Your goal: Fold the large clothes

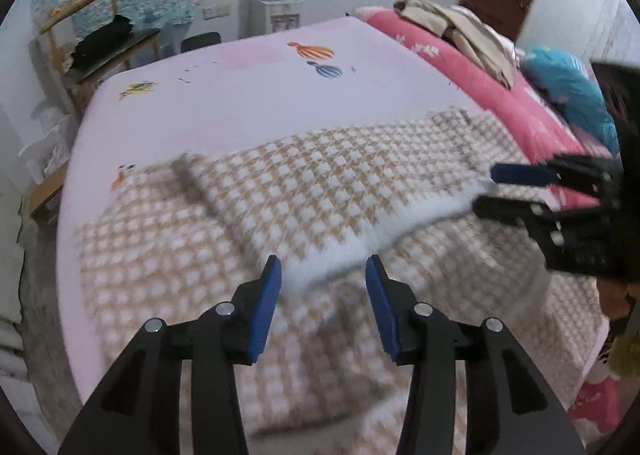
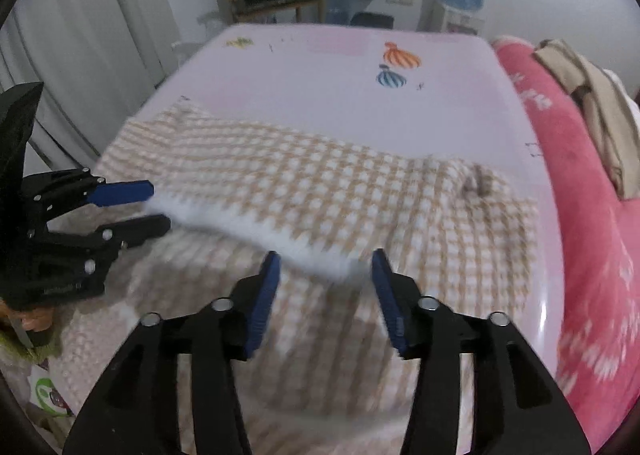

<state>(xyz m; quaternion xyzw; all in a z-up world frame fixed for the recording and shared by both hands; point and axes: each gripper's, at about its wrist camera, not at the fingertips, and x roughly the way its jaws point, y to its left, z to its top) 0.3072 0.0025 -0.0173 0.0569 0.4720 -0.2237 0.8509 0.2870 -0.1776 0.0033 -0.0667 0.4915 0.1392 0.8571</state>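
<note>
While you hover over the bed [image 1: 224, 95], the checked garment [image 1: 320, 191] lies spread across its near half, a thick tan-and-white knit with one part already doubled over so its white fleecy edge [image 1: 360, 243] runs across the middle. Your left hand-held gripper [image 1: 323, 267] has its jaws spread wide with nothing between them, that white edge sitting right at 12 o'clock just past the tips. Your right hand-held gripper [image 2: 326, 261] is the same story, wide apart and empty, the edge at 12 o'clock; in the left view it shows at 3 o'clock, just beside the edge's far end. Judging by the plush look, this cloth will be soft, floppy and fairly bulky rather than slippery, so it should sag between two holds and drag on the sheet. Best bet looks like pinching the doubled edge at both ends, taking both layers deep into the jaws. A pink quilt [image 2: 592, 255] lies at 3 o'clock in the right view, well clear.
</note>
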